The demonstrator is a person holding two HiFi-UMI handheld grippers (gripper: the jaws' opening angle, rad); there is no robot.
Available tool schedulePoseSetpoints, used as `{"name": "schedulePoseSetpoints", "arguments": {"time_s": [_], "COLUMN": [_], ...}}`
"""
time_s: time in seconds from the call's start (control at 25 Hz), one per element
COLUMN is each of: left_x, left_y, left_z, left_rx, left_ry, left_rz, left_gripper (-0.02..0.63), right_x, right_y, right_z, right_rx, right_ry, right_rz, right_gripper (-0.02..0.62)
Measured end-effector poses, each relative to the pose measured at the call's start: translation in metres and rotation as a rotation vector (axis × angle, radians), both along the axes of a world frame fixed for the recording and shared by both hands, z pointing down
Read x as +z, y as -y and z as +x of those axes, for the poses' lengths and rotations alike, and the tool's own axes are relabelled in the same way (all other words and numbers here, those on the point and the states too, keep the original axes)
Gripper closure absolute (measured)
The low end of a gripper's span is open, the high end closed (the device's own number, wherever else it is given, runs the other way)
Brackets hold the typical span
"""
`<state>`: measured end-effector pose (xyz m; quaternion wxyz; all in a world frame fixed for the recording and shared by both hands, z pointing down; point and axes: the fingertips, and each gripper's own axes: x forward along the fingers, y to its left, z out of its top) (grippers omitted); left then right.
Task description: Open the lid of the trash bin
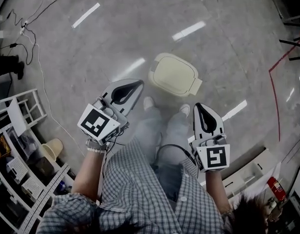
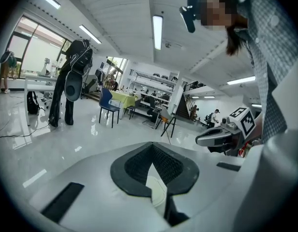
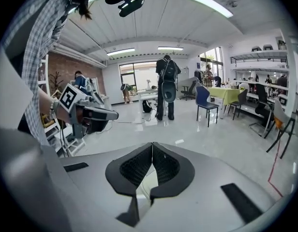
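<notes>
**Inspector A:** Nearest first. The left hand-held gripper (image 1: 133,87) is clenched with the jaw tips meeting and nothing between them. The right hand-held gripper (image 1: 202,112) is the same, closed and empty. Both are held up high, over the person's shoes (image 1: 149,103).

**Inspector B:** And the trash bin (image 1: 174,73)?

**Inspector A:** It stands on the floor (image 1: 228,43), ahead of both hand-held grippers and between their lines, well below them. Its lid (image 1: 170,71) lies flat and looks fully closed. The task has not begun.

**Inspector B:** Hazards?

**Inspector A:** There are three, in my judgement. First, closed jaws cannot take the lid's edge, and nudging it with shut tips may only push the bin. Second, the floor is glossy and the bin looks light, so a one-sided lift could slide or tip it unless the other hand-held gripper steadies it. Third, I cannot tell which edge is hinged, and pulling at the wrong one would lift the whole bin.

**Inspector B:** Farther out?

**Inspector A:** A cable (image 1: 40,72) trails far to the left of the left hand-held gripper, away from the work.
</notes>
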<state>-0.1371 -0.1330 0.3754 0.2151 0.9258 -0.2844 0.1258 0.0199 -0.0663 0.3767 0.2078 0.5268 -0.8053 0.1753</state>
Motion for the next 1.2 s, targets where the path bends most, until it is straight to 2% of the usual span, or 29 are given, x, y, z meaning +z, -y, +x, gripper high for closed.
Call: {"name": "schedulePoseSetpoints", "arguments": {"time_s": [0.28,0.6,0.72,0.88,1.2], "left_x": [0.039,0.095,0.114,0.141,0.196], "left_y": [-0.001,0.004,0.008,0.013,0.023], "left_z": [0.018,0.026,0.025,0.029,0.036], "left_rx": [0.1,0.109,0.102,0.128,0.171], "left_ry": [0.037,0.06,0.065,0.097,0.164], "left_rz": [-0.015,-0.047,-0.069,-0.041,-0.057], "left_gripper": [0.601,0.601,0.601,0.601,0.601], "right_x": [0.036,0.086,0.099,0.115,0.136], "right_y": [-0.003,-0.017,-0.018,-0.022,-0.025], "right_z": [0.001,0.011,0.007,0.0,0.001], "right_rx": [0.009,0.086,0.09,0.078,0.099], "right_ry": [0.023,0.042,0.051,0.063,0.074], "right_rz": [-0.041,-0.122,-0.138,-0.161,-0.194], "right_gripper": [0.575,0.575,0.575,0.575,0.575]}}
